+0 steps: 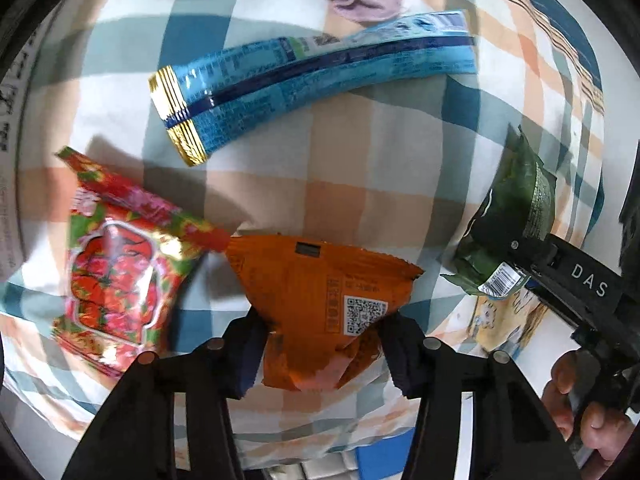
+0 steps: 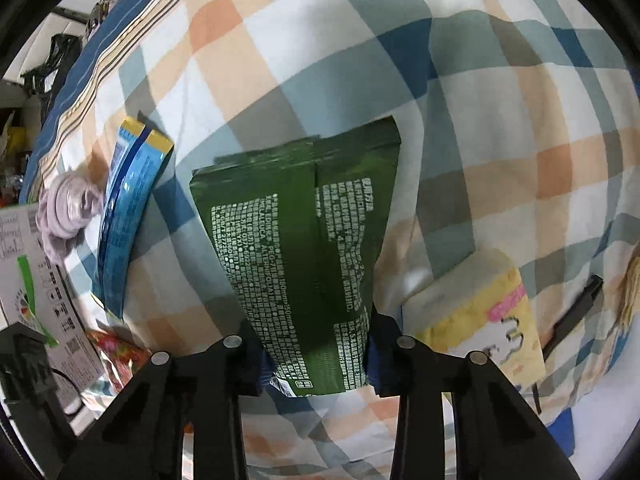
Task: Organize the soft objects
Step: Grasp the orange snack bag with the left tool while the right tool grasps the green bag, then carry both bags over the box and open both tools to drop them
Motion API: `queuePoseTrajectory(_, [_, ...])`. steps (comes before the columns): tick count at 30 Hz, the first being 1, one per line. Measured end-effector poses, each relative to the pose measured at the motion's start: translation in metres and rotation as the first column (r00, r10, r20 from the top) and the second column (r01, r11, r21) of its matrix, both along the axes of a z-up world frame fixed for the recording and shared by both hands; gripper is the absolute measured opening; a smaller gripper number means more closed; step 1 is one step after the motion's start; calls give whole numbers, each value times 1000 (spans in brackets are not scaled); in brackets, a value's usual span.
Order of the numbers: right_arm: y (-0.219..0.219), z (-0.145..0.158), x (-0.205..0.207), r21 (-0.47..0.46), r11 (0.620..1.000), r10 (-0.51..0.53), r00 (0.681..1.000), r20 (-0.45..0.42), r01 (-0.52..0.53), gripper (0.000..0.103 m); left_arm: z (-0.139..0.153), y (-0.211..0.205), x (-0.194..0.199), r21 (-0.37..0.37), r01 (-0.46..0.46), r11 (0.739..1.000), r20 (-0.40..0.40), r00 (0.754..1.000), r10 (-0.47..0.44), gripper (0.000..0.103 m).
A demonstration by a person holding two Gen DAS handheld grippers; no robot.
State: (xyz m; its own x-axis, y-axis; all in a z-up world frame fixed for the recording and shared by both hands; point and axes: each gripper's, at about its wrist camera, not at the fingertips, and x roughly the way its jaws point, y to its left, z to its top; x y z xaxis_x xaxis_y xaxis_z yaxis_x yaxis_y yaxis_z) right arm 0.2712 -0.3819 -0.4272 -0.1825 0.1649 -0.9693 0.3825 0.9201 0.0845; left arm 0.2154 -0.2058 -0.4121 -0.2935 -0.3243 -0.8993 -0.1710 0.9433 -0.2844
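Orange packet (image 1: 320, 300) pinched in jaws of left gripper (image 1: 322, 340), beside red floral packet (image 1: 120, 264) on checked bedsheet (image 1: 360, 184). Green pouch (image 2: 304, 248) clamped in jaws of right gripper (image 2: 316, 354), above bedsheet.

Black plastic left gripper (image 1: 320, 344), round silver screws; right gripper (image 1: 516, 264) black, white "DAS" lettering; bare-skinned hand (image 1: 580, 404).

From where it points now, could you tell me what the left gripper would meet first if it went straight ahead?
The left gripper already pinches the orange packet; beyond it, probably the blue packet on the checked cloth, though depth is unclear.
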Motion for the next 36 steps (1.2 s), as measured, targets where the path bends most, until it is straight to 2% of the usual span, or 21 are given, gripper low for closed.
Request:
queuePoseTrajectory(5, [20,13,-18,3,1000,30,999,25,-30,36,28,-16,-15,40,86,995,99,991,-90,47])
queuePoseTrajectory(9, [34,35,-36,32,999,41,997,71,-43,36,67,-20,-27,101,144,984,209,964,-163,47])
queuePoseTrajectory(15, [69,89,-64,104,989,88,980,180,-107,36,120,9,-35,129,135,982,325,930,-170,47])
queuePoseTrajectory(20, [108,145,-77,160,967,150,948,280,-200,36,172,81,-35,129,82,988,397,909,-127,47])
queuePoseTrajectory(25, [166,193,-81,204,925,236,905,356,-321,36,210,159,-33,106,-18,994,442,897,-30,47])
queuePoseTrajectory(30, [241,220,-58,206,889,301,861,410,-409,36,225,221,-10,89,-105,990,467,883,51,47])
queuePoseTrajectory(33, [277,225,-36,197,881,323,852,413,-429,36,222,258,14,68,-138,988,455,886,92,47])
queuePoseTrajectory(36, [310,220,-13,180,885,335,856,395,-429,36,211,294,41,60,-158,986,432,894,117,47])
